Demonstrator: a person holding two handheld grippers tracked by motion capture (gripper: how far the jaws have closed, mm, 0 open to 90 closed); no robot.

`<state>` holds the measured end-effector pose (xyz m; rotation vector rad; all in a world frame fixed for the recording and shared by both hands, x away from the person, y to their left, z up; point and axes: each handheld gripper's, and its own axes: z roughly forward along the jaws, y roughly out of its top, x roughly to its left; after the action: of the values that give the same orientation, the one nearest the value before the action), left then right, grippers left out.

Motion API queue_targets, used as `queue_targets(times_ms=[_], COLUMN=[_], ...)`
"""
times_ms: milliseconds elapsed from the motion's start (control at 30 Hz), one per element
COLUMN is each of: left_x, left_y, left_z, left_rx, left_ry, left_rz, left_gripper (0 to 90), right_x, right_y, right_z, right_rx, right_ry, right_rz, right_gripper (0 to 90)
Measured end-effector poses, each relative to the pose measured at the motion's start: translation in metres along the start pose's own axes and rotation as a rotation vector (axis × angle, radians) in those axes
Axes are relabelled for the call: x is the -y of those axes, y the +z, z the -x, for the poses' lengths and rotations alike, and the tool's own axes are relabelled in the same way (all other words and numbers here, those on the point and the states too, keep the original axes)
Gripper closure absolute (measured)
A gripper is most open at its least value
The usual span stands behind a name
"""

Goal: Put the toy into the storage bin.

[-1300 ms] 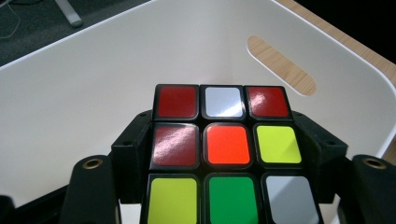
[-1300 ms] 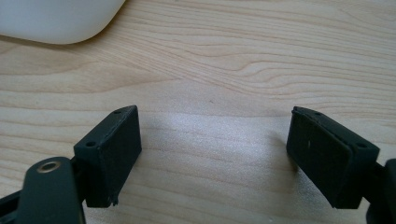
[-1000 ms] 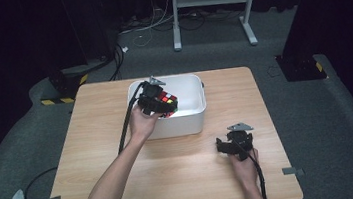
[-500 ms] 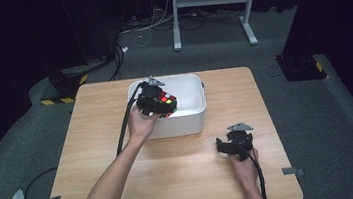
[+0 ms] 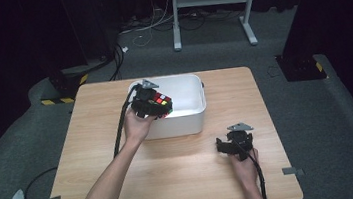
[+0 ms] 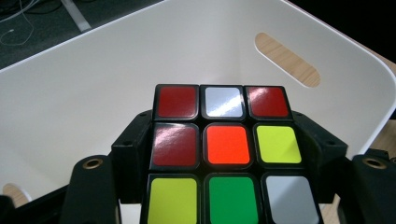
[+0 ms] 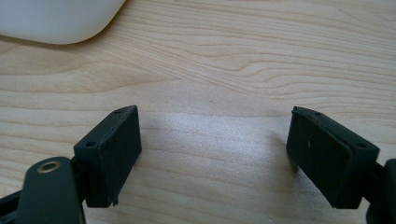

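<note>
Item: puzzle cube (image 6: pixel 226 154), pinched in my left gripper (image 5: pixel 150 102) over white bin (image 5: pixel 194 120). My right gripper (image 7: pixel 212 154): jaws spread, empty, low over the bench (image 7: pixel 243 56).

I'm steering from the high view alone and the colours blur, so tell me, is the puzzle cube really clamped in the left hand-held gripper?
Observer: Yes. In the left gripper view the black jaws of the left hand-held gripper press both sides of the puzzle cube.
Operator: Is anything lying in the tub under it?
Observer: That view shows the white tub with a bare inside where it is visible; the cube hides part of the floor.
Operator: And the right one, holding anything?
Observer: No. In the right gripper view the right hand-held gripper stands open, with bare wooden table between its jaws.
</note>
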<state>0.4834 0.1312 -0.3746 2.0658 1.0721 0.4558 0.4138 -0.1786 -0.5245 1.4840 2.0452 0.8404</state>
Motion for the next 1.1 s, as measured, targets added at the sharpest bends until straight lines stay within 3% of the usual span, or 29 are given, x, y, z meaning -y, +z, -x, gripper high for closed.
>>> queue_targets(times_ms=[533,1100], left_x=[0.004,0.012], left_y=[-0.005,-0.014], left_z=[-0.009,-0.023], left_rx=[-0.022,-0.024], left_ry=[-0.016,-0.059], left_rz=[0.003,0.019], left_gripper=[33.0,33.0], right_x=[0.0,0.0], right_y=[0.0,0.0], right_z=[0.0,0.0], right_rx=[0.0,0.0], right_ry=[0.001,0.001], right_rz=[0.0,0.0], right_gripper=[17.6,17.6])
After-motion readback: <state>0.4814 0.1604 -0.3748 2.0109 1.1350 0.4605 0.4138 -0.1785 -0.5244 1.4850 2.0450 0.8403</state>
